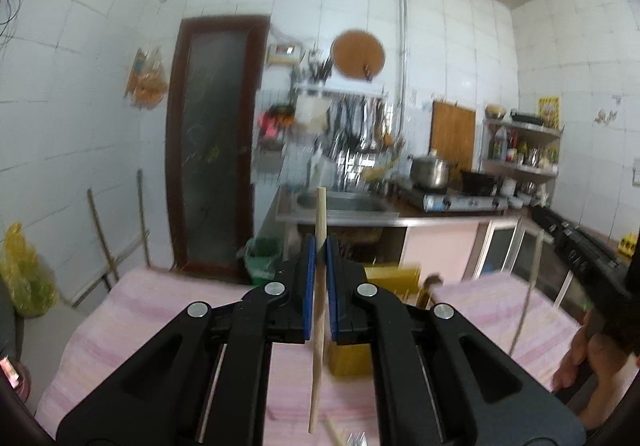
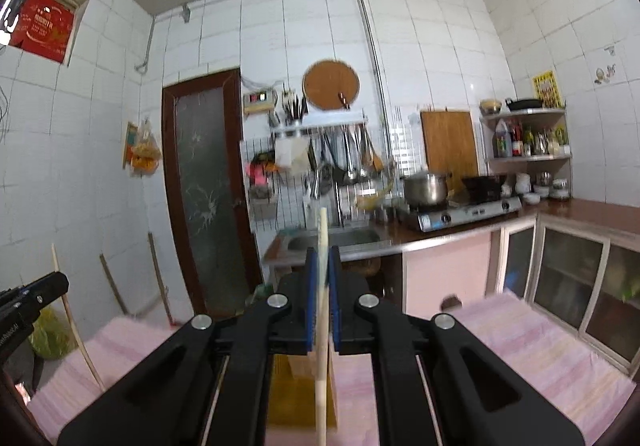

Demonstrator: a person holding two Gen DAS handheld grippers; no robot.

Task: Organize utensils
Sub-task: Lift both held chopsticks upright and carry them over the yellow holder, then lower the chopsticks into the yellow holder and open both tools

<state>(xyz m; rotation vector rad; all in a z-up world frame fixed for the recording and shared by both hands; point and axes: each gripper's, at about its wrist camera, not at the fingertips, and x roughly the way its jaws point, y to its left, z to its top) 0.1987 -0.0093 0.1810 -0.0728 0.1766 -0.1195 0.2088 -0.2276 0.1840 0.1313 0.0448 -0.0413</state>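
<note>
My left gripper (image 1: 320, 250) is shut on a pale wooden chopstick (image 1: 318, 330) that stands nearly upright between its blue pads, raised above the pink cloth table (image 1: 168, 310). My right gripper (image 2: 323, 262) is shut on another wooden chopstick (image 2: 322, 366), also near upright. A yellow holder box (image 1: 350, 360) stands on the cloth just beyond the left gripper; it also shows in the right wrist view (image 2: 298, 398) under the right gripper. The right chopstick (image 1: 528, 286) and the holding hand (image 1: 588, 358) show at the right of the left wrist view. Fork tines (image 1: 356, 439) peek at the bottom edge.
Behind the table are a steel sink counter (image 2: 344, 242), a gas stove with a pot (image 2: 426, 188), hanging utensils (image 2: 348, 158) and a brown door (image 2: 208, 190). Cabinets (image 2: 576, 274) run along the right. The left gripper's body (image 2: 28, 298) shows at the left edge.
</note>
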